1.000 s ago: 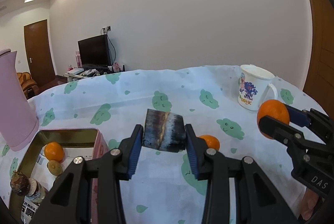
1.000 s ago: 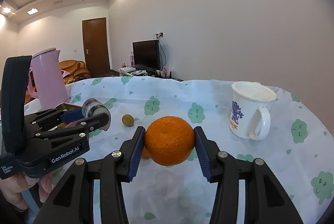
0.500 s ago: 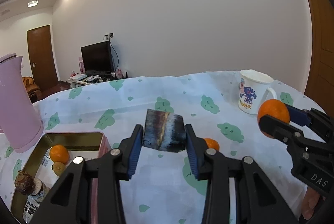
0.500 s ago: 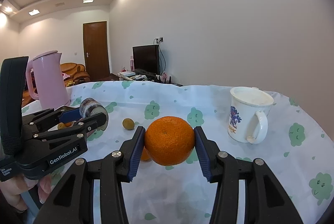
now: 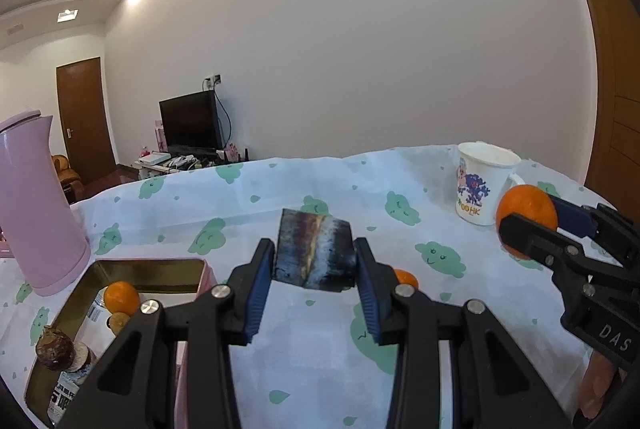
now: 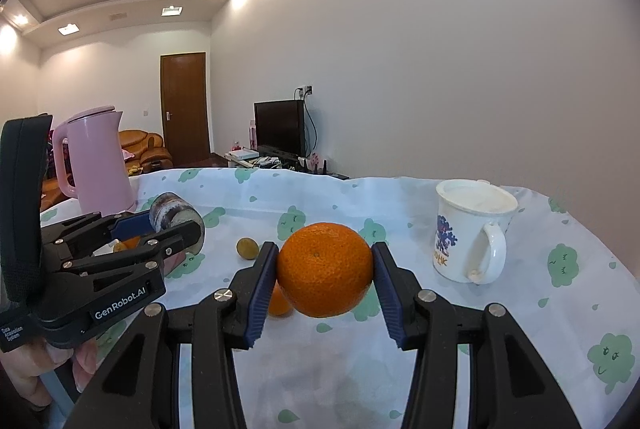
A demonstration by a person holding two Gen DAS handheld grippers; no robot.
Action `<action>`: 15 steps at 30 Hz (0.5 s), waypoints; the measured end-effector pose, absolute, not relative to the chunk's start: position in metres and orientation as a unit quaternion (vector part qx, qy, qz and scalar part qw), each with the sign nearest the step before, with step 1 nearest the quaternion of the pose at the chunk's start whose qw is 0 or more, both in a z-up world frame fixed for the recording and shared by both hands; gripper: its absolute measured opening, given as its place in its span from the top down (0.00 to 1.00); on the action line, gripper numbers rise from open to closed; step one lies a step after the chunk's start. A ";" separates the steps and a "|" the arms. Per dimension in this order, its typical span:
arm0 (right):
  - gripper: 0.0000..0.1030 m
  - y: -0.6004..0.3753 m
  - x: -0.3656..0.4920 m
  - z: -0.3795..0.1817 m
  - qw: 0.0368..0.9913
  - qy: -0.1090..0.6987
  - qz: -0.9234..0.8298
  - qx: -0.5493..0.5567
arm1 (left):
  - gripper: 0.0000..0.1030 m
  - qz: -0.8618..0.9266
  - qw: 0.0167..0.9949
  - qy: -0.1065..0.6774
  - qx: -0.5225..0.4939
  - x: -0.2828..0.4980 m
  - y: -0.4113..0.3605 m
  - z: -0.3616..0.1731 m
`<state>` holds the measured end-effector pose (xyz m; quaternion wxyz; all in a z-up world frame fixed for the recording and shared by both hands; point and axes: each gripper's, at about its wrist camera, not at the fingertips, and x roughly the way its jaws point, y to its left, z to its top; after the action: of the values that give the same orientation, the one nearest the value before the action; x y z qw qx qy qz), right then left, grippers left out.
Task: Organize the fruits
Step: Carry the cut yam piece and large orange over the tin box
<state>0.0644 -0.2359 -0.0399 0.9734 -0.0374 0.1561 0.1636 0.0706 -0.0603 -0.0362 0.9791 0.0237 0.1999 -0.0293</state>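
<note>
At the far left a pink kettle point(image 5: 38, 205) stands upright on the tablecloth point(image 5: 280, 197). Just beside its base lies an open tin point(image 5: 148, 271), its long axis running from the near left corner away toward the table's middle. Inside are a small orange point(image 5: 121, 296), a kumquat point(image 5: 119, 321) touching it on the near side, and a brown bulb point(image 5: 54, 348) at the near end; the far end of the tin floor is bare.

The left gripper point(image 5: 314, 269) is clamped on a dark cylinder point(image 5: 314, 255) (a short chunk, scorched or mouldy-looking), held off the cloth. Its long axis runs crosswise between the pads, roughly level, with one round end facing each pad. Just behind the right finger a second small orange point(image 5: 406, 277) lies on the cloth, and in the right wrist view a lone kumquat point(image 6: 247, 248) sits apart from it, further left.

The right gripper point(image 6: 324, 275) grips a big orange point(image 6: 324, 275) across its width, stem dimple turned up and toward the camera, held clear of the cloth.

A white mug point(image 6: 470, 235) stands upright at the right, handle toward the near side, close to the table's right edge. Between the mug and the tin the cloth is mostly open.
</note>
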 end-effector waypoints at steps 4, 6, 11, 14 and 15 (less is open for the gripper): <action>0.52 -0.237 0.062 -0.040 0.974 0.153 0.163 -0.037 | 0.60 -0.027 0.980 0.193 0.026 0.067 -0.061 -0.035; 0.52 -0.237 0.060 -0.040 0.974 0.150 0.163 -0.038 | 0.60 -0.025 0.981 0.189 0.028 0.065 -0.062 -0.035; 0.52 -0.238 0.058 -0.038 0.975 0.142 0.168 -0.038 | 0.60 -0.024 0.983 0.180 0.033 0.061 -0.064 -0.033; 0.52 -0.238 0.058 -0.037 0.975 0.139 0.170 -0.038 | 0.60 -0.021 0.983 0.180 0.032 0.061 -0.064 -0.033; 0.52 -0.237 0.057 -0.037 0.975 0.138 0.172 -0.038 | 0.60 -0.020 0.983 0.179 0.031 0.060 -0.064 -0.033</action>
<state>0.0569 -0.2373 -0.0373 0.9746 -0.0379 0.1382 0.1718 0.0602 -0.0641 -0.0331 0.9832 0.0311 0.1789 -0.0200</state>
